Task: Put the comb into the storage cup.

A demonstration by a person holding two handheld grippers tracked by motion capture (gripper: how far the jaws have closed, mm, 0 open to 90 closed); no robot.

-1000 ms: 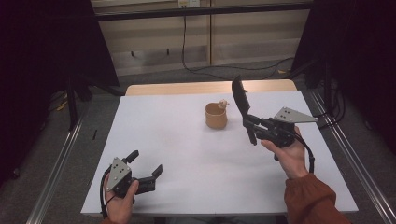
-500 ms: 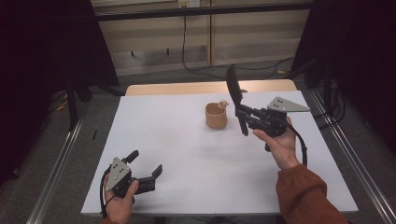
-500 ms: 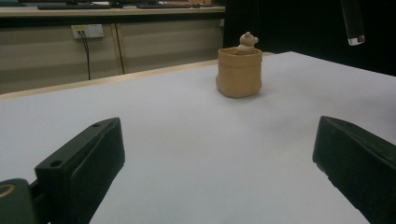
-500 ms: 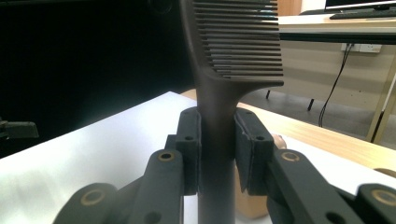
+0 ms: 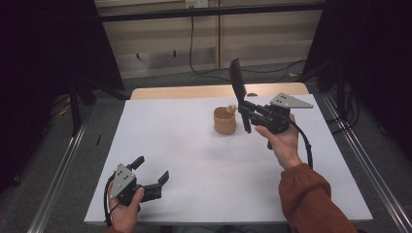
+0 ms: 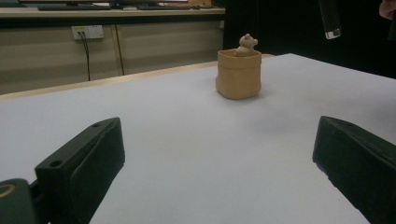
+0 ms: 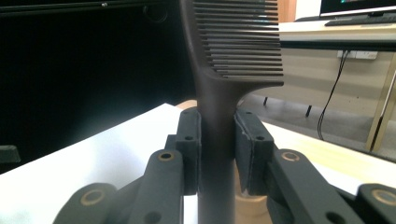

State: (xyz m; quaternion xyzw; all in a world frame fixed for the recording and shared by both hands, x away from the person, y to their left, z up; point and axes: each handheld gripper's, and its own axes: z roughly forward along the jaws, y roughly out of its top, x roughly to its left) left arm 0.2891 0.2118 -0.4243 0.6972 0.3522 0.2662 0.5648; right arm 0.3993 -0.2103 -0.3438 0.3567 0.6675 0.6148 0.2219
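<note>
right gripper (image 5: 245,110) moved nearer cup (image 5: 225,121), clamping black wide-tooth comb (image 5: 237,79) upright; left gripper (image 5: 150,174) open.

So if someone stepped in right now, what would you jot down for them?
Right tongs: shut on the black comb by its handle, held upright in the air just right of the tan pot.
Left tongs: open, empty, low at the near left of the white table.
Pot: upright mid-table, small bear figure at its rim.
Done: comb picked up.
Left: probably standing the comb in the pot.
</note>
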